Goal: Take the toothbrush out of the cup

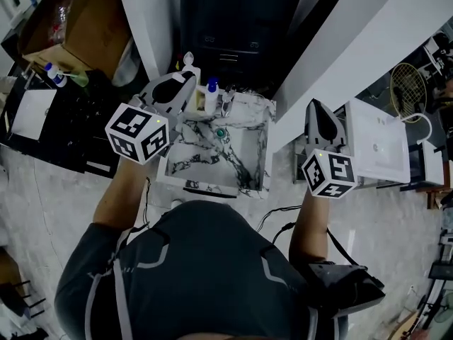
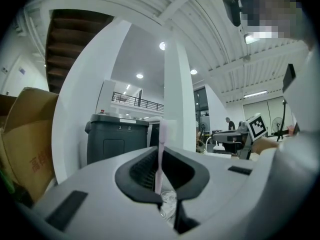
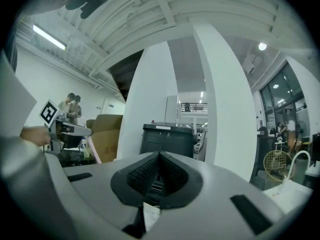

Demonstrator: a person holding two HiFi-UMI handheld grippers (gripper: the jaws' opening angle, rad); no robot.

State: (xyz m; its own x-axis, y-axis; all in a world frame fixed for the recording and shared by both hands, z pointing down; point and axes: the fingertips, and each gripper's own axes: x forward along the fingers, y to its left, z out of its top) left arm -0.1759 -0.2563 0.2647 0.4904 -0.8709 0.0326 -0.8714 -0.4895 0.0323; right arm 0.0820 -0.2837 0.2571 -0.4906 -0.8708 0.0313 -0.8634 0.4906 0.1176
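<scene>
A pale pink toothbrush [image 2: 162, 134] stands upright between the jaws of my left gripper [image 2: 161, 154], which is shut on its handle. The brush end rises above the jaws. Below them, the rim of a clear cup [image 2: 169, 204] shows through the gap. In the head view my left gripper [image 1: 185, 82] is held over the back left corner of the marble basin [image 1: 251, 161]. My right gripper [image 1: 317, 108] hovers to the right of the basin, beside a white pillar. Its jaws [image 3: 160, 156] are shut with nothing between them.
A small bottle with a blue cap [image 1: 211, 91] stands at the basin's back edge. A dark bin [image 2: 117, 141] and a cardboard box [image 1: 78, 27] sit behind. A white appliance [image 1: 379, 140] lies at the right. People stand far off in both gripper views.
</scene>
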